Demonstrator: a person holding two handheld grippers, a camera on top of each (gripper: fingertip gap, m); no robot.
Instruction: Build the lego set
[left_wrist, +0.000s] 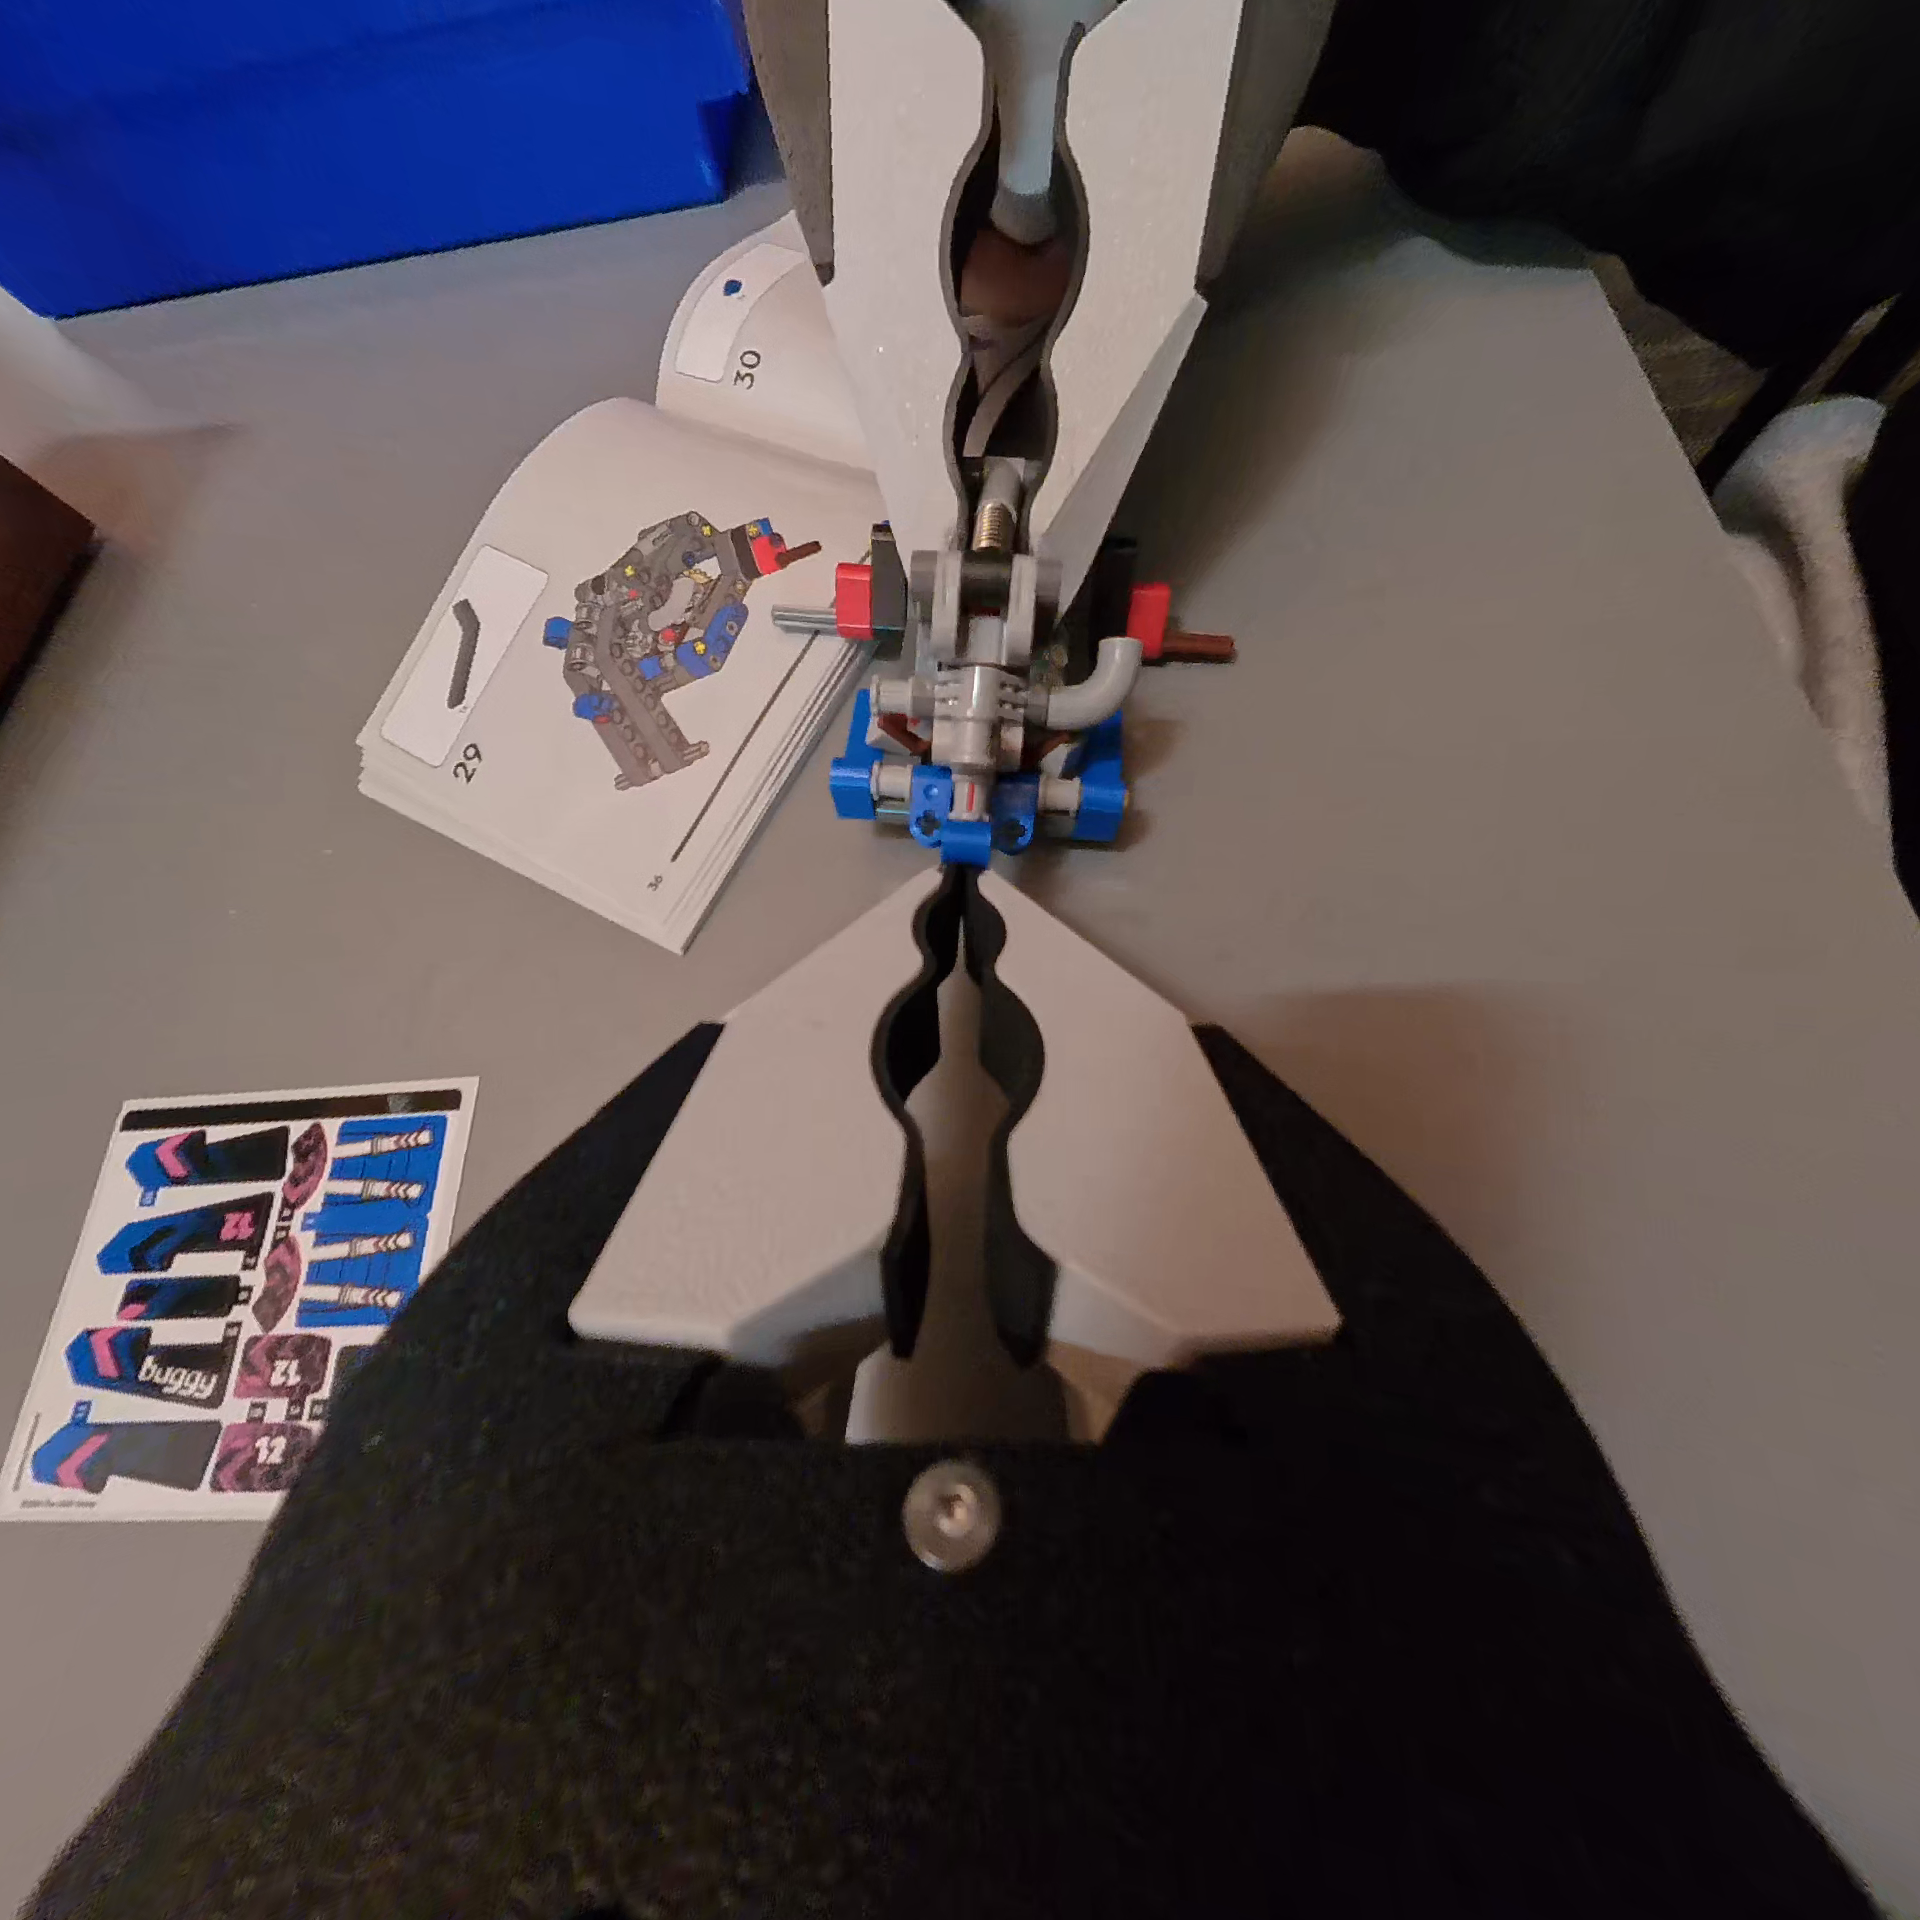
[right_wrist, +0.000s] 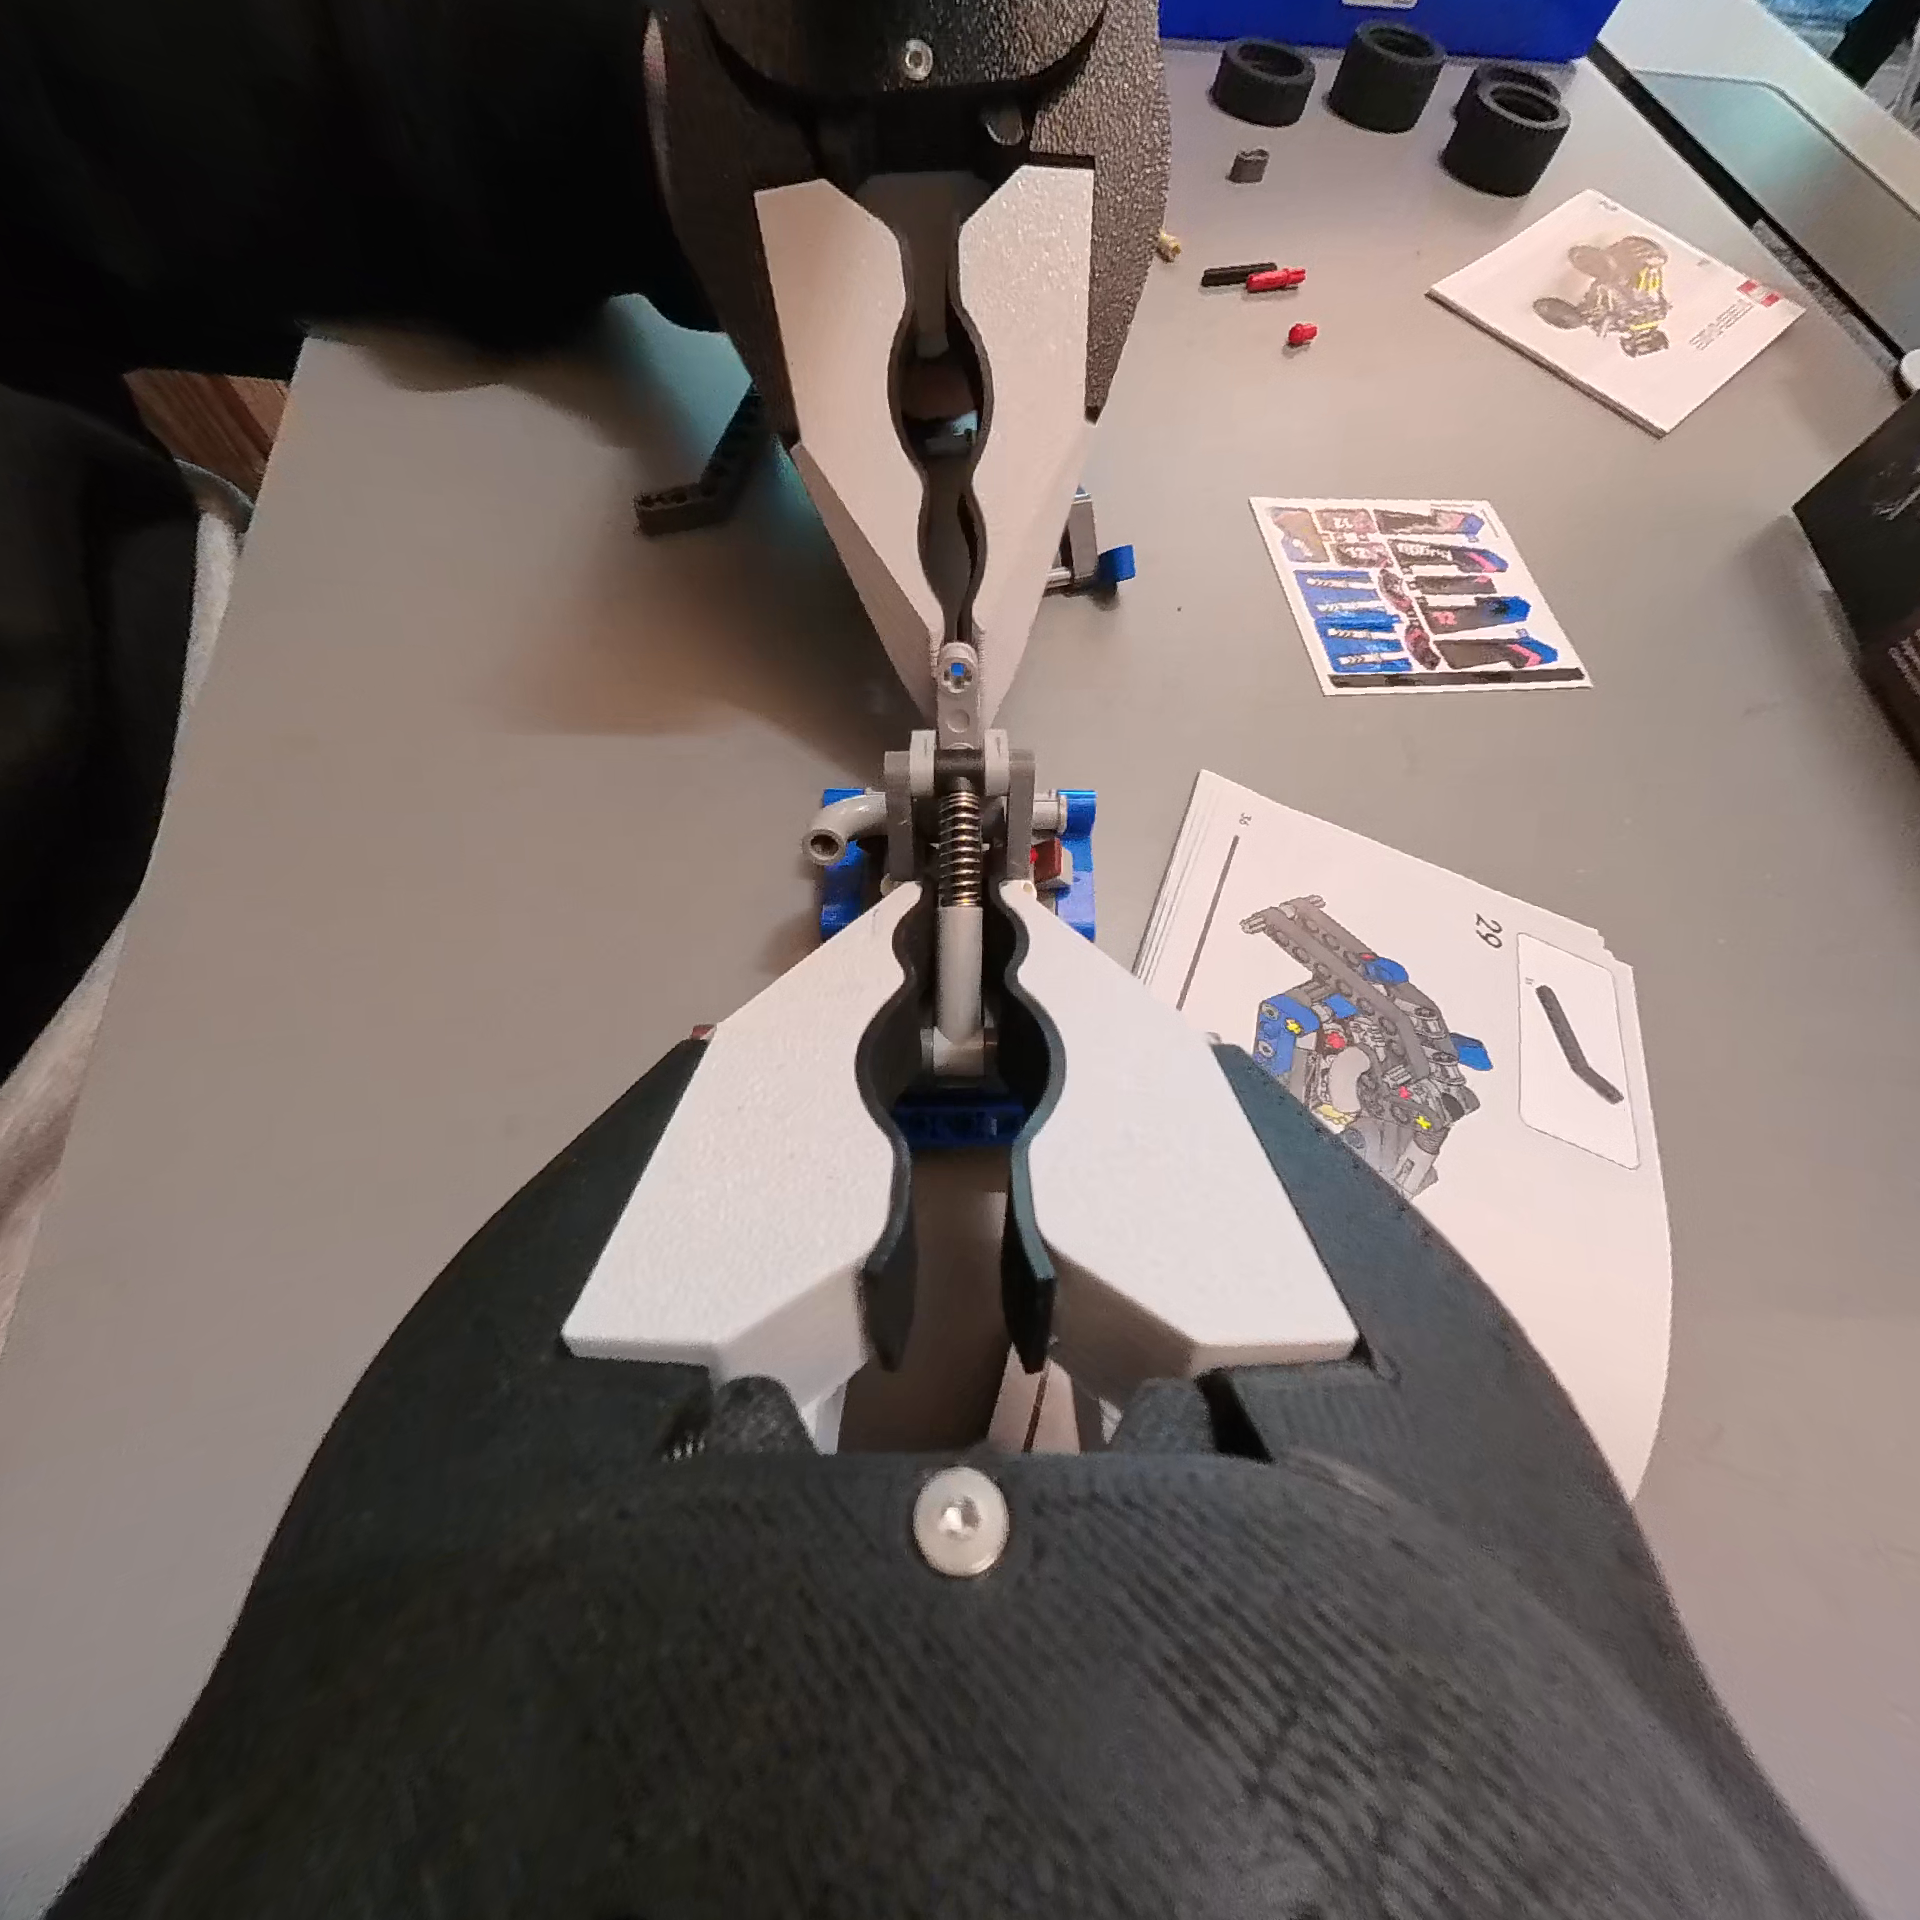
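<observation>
A partly built lego assembly (left_wrist: 977, 717) of blue, grey and red parts, with a grey spring shock absorber (right_wrist: 961, 831), is held just above the grey table (left_wrist: 1455, 831) between both grippers. My left gripper (left_wrist: 961, 883) is shut on a small blue connector (left_wrist: 964, 844) at the assembly's near end. It comes in from the top of the right wrist view (right_wrist: 961, 670). My right gripper (right_wrist: 961, 914) is shut around the shock absorber's grey shaft, and it comes in from the top of the left wrist view (left_wrist: 995, 509).
An open instruction booklet (left_wrist: 582, 675) lies beside the assembly and a sticker sheet (left_wrist: 239, 1299) is nearer. A blue bin (left_wrist: 364, 135) stands at the back. Black tyres (right_wrist: 1392, 62), loose red and black pins (right_wrist: 1252, 277), a second booklet (right_wrist: 1621, 312) and a dark beam (right_wrist: 707, 478) lie on the table. The left gripper's tips are roughly 4 cm from the right gripper's.
</observation>
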